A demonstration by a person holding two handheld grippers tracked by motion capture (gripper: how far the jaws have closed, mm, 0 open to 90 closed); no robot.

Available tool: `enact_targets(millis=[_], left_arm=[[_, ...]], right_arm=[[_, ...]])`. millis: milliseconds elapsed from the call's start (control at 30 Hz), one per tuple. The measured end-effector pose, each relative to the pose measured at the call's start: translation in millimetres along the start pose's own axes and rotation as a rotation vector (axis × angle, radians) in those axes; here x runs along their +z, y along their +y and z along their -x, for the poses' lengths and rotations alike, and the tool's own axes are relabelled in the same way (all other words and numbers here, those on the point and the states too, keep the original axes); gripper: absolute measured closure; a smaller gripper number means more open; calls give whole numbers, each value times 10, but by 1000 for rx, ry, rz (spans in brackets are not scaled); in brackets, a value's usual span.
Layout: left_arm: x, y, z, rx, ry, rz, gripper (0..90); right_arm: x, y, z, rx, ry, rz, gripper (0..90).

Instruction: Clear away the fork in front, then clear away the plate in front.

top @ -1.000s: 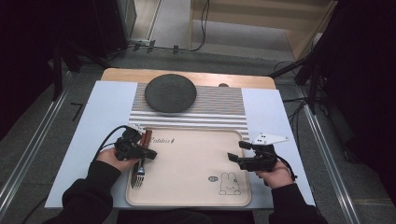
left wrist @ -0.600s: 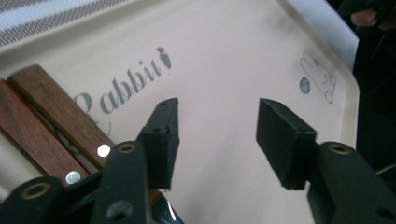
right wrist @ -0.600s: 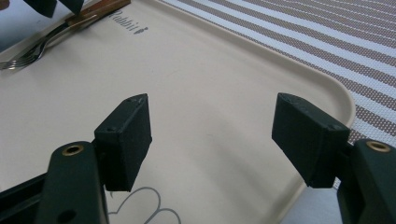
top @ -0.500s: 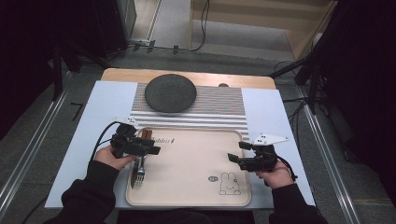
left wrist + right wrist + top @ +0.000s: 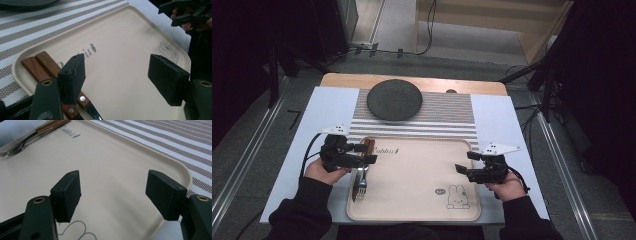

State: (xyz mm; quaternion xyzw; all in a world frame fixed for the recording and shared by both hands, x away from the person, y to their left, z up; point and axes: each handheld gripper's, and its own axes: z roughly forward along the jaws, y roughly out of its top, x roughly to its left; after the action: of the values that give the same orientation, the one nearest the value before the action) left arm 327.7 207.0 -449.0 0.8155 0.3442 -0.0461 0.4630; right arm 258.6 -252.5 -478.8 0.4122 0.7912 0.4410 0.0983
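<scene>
Two grippers, both with jaws spread wide and empty: the left gripper (image 5: 367, 153) hangs over the cream tray (image 5: 412, 210) at its left edge, the right gripper (image 5: 460, 169) over its right edge. Two wooden-handled utensils (image 5: 47, 65) lie side by side under the left jaws — one visibly a fork (image 5: 361, 186). Beyond: one striped mat (image 5: 447, 120), one dark plate (image 5: 394, 101); since a second ago the left gripper has shifted slightly along the tray's edge — right unchanged.

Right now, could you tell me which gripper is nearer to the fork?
Left. The left gripper hovers directly over the fork; the right gripper sits across the tray.
</scene>
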Motion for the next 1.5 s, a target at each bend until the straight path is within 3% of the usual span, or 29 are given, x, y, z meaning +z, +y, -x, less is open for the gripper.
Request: enact_targets(millis=[267,367,467,800,1500], left_arm=[[-38,14,-110,-49,-12,44,286],[-25,21,-160,-59,9,40,286],[-22,16,-169,-33,64,45,287],[21,72,-198,-26,38,58,293],[338,303,-192,60,71,35,302]], right_arm=[[-20,-20,-2,1,-2,1,265],[-29,-29,0,7,-6,-2,265],[-43,-37,2,11,-10,3,265],[-91,-87,2,21,-24,-4,265],[-154,-154,27,52,-32,7,263]])
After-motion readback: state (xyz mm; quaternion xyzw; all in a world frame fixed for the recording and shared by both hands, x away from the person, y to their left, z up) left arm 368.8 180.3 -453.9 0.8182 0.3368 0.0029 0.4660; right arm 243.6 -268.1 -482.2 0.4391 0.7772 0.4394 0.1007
